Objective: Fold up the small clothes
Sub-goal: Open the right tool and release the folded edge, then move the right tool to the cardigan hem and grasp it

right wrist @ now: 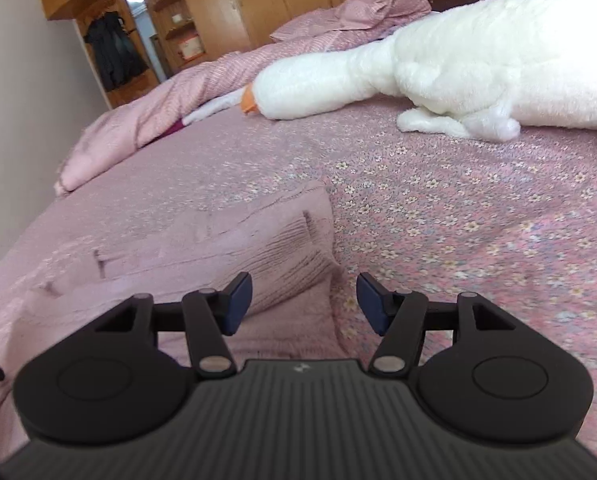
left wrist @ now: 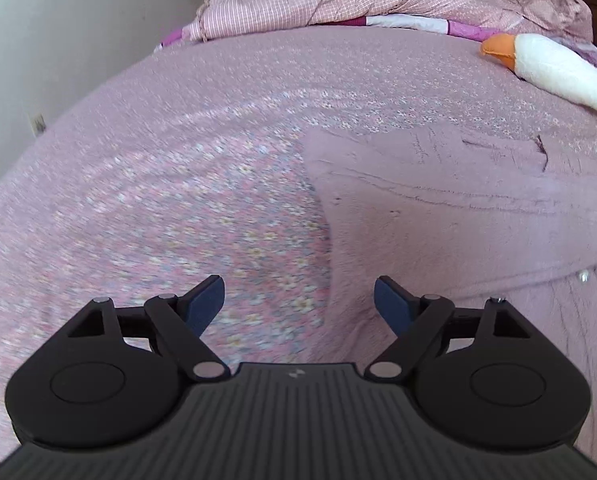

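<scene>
A small pink fuzzy cardigan [left wrist: 438, 216] with pearl buttons lies on the flowered bedspread, filling the right half of the left wrist view. Its left edge runs down between the fingers of my left gripper [left wrist: 298, 304], which stands open just above the cloth. In the right wrist view the same cardigan [right wrist: 202, 248] lies at lower left, with a ribbed cuff or hem folded over near the middle. My right gripper [right wrist: 304, 304] is open over the garment's right edge, with nothing between its fingers.
A big white plush goose [right wrist: 438, 64] with an orange beak [left wrist: 498, 50] lies across the far right of the bed. A rumpled pink checked quilt [left wrist: 298, 4] is piled at the head. A white wall [left wrist: 38, 40] runs along the left; wooden wardrobes [right wrist: 238, 4] stand behind.
</scene>
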`<state>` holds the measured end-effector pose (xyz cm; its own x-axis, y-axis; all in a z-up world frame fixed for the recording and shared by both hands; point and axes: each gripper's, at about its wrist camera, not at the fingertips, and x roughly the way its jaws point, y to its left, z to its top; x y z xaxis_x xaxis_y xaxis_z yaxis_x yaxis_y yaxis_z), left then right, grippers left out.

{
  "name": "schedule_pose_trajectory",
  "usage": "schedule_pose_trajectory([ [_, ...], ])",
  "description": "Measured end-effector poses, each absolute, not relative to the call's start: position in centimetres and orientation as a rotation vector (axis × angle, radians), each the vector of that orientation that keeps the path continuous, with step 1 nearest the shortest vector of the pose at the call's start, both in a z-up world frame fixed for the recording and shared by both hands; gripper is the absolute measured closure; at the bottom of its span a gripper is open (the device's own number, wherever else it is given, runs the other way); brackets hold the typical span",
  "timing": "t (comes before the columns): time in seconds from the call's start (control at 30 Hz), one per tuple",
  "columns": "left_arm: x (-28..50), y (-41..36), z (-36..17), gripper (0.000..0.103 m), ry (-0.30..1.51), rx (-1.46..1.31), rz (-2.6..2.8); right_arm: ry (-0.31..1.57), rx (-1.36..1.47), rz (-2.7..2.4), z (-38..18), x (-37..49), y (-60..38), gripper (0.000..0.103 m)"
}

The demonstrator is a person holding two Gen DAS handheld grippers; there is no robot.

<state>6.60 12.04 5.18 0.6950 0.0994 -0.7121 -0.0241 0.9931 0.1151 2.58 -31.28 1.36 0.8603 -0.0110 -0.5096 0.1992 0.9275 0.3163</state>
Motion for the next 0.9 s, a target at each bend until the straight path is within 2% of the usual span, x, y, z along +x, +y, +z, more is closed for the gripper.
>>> schedule_pose_trajectory([
  [0.4,-0.8,14.3,9.5,0.016,0.844,0.109,-0.039,0.594,0.135,0.176,3.9,-4.6,-26.9,0.042],
  [0.7,-6.8,10.7,7.9,0.016,0.859,0.179,-0.146,0.685,-0.116,0.369,2.4,-9.3,-21.8,0.043],
  [0.83,-8.4,8.7,6.4,0.016,0.887,0.225,-0.207,0.706,-0.218,0.426,1.8,-11.3,-20.5,0.036],
  [0.9,-9.1,7.8,5.8,0.016,0.899,0.257,-0.221,0.723,-0.261,0.449,1.4,-12.1,-20.1,0.036],
])
